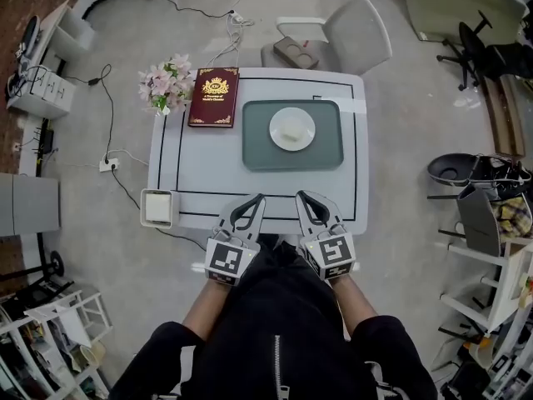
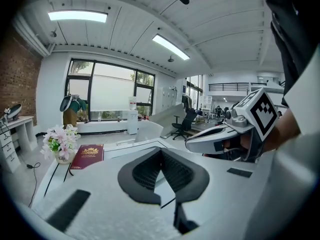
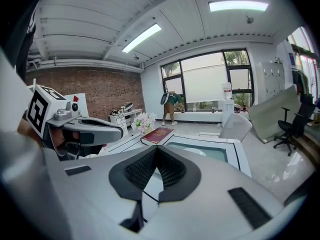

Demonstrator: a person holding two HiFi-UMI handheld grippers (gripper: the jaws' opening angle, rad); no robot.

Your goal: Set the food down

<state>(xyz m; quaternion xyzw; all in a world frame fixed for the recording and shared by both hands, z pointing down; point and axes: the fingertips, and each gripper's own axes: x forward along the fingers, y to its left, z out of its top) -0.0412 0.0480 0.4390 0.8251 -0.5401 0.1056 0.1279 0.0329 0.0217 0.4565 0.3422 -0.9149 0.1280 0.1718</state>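
- Head view: the food (image 1: 291, 131), one pale piece, lies on the one white plate (image 1: 305, 117). The plate sits mid-way on the single grey-green placemat (image 1: 254, 144), in the far half of the white table (image 1: 200, 182).
- The left gripper (image 1: 259, 199) and the right gripper (image 1: 302, 196) lie side by side at the table's near edge. Both are clenched and empty, well short of the plate, with bare tabletop between.
- One maroon book (image 1: 214, 97) lies just left of the placemat, and one bunch of flowers (image 1: 169, 84) stands at the far left corner. One white box (image 1: 158, 207) hangs at the near left edge, and one chair (image 1: 354, 33) stands beyond the far edge.
- Left gripper view: the jaws meet at their tips with nothing between them. The book and flowers show far left, and the right gripper is alongside at the right.
- Right gripper view: the jaws are pressed together and hold nothing. The placemat and plate lie ahead, slightly right, and the book is beyond them.
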